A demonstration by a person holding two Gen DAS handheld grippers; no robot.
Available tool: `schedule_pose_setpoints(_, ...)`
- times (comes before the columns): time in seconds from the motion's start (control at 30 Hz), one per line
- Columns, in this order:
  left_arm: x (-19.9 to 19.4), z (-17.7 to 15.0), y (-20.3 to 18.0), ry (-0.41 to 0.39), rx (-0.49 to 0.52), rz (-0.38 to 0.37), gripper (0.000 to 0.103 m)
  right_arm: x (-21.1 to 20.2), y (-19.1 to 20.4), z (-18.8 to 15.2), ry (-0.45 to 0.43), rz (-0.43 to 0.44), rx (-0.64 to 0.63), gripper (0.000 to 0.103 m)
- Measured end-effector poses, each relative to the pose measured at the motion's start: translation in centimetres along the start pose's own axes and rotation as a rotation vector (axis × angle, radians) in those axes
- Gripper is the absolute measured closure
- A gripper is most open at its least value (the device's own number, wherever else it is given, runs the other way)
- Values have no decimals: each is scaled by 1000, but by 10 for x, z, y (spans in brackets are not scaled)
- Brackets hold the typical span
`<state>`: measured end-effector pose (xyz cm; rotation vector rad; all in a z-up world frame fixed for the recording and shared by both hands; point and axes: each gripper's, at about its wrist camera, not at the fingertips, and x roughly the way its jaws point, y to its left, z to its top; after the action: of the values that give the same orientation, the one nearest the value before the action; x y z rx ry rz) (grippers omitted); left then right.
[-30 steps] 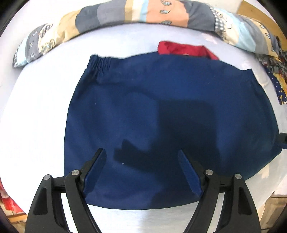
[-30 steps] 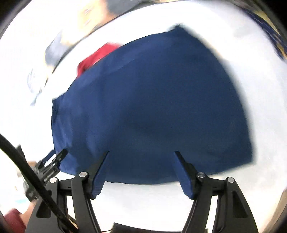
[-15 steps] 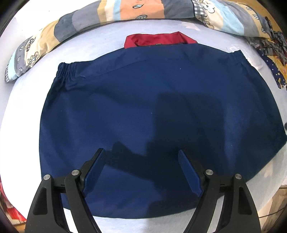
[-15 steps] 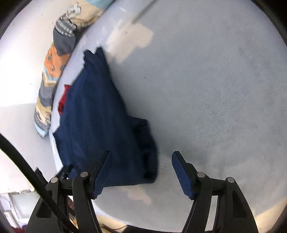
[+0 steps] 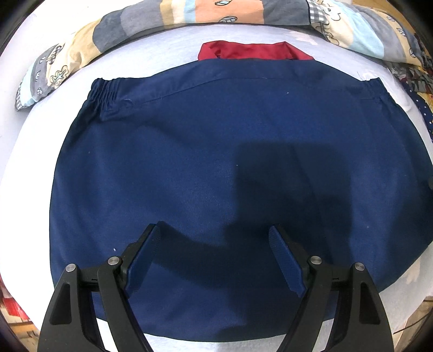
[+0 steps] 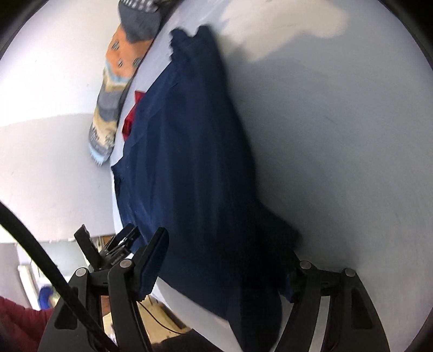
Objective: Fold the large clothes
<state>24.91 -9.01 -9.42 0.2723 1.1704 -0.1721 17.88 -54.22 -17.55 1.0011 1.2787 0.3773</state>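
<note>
A pale, blue-white bed surface filled both views, bare around its edges. In the right wrist view it took up the whole right half of the frame, with a lighter cream patch at the top. A plain grey-white wall filled the upper left of that view, and a cluttered, blurred bit of room showed at the lower left.

The navy garment lay spread flat across the middle of the left wrist view, its gathered elastic edge at the upper left and another at the upper right. In the right wrist view the same garment ran as a dark band from top centre to the bottom, blurred by motion.

A patchwork quilt curved along the top of the left wrist view, well beyond the garment. A red cloth poked out from under the garment's far edge at top centre.

The left gripper sat at the bottom of its view, jaws spread wide over the navy fabric, nothing between the pads. The right gripper was also spread, at the garment's near corner; fabric lay between its fingers, but the blur hid whether the pads touched it. A black cable crossed the lower left, beside a red sleeve.
</note>
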Motion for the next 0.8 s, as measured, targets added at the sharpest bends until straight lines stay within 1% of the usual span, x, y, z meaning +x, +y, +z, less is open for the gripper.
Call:
schedule_pose_setpoints(0.07, 1, -2, 1, -6, -11, -1, 19, 8, 5, 9, 41, 18, -31, 27)
schedule_pose_setpoints(0.13, 1, -3, 3, -11, -20, 0, 18, 14, 11, 21, 72, 56, -54, 35)
schedule_pose_setpoints(0.17, 1, -3, 3, -11, -25, 0, 18, 16, 17, 25, 82, 73, -64, 42)
schedule_pose_setpoints(0.2, 2, -3, 3, -11, -28, 0, 18, 17, 26, 26, 91, 92, -85, 42)
schedule_pose_setpoints(0.23, 2, -3, 3, -10, -30, 1, 18, 19, 43, 27, 98, 108, -136, 42)
schedule_pose_setpoints(0.27, 2, -3, 3, -11, -32, 1, 18, 22, 51, 27, 100, 95, -163, 42)
schedule_pose_setpoints(0.3, 2, -4, 3, -14, -32, 2, 18, 28, 55, 28, 102, 57, -175, 42)
schedule_pose_setpoints(0.37, 3, -3, 3, -16, -30, 2, 17, 37, 48, 30, 82, -40, -161, 43)
schedule_pose_setpoints(0.4, 3, -3, 4, -15, -31, 0, 17, 41, 44, 31, 82, -85, -155, 49)
schedule_pose_setpoints(0.43, 3, -2, 5, -12, -33, -3, 17, 44, 41, 32, 85, -91, -149, 50)
schedule_pose_setpoints(0.53, 4, -2, 5, -14, -27, -3, 16, 43, 33, 33, 74, -70, -85, 53)
schedule_pose_setpoints(0.57, 4, -2, 5, -14, -22, -2, 16, 43, 32, 32, 61, -81, -49, 57)
schedule_pose_setpoints(0.6, 2, -1, 5, -15, -17, 4, 16, 42, 34, 30, 50, -114, -35, 66)
schedule_pose_setpoints(0.63, 0, 1, 6, -25, -12, 12, 16, 42, 41, 26, 35, -169, -31, 68)
schedule_pose_setpoints(0.67, -2, 3, 7, -36, -12, 17, 16, 43, 48, 23, 25, -189, -40, 76)
schedule_pose_setpoints(0.7, -6, 6, 9, -53, -22, 17, 16, 41, 57, 19, 9, -201, -69, 80)
schedule_pose_setpoints(0.73, -7, 8, 12, -61, -31, 15, 16, 39, 69, 16, -10, -218, -101, 81)
schedule_pose_setpoints(0.77, -7, 12, 15, -65, -45, 16, 16, 35, 79, 12, -33, -205, -114, 83)
schedule_pose_setpoints(0.8, -3, 15, 17, -60, -58, 20, 16, 30, 88, 10, -57, -171, -107, 83)
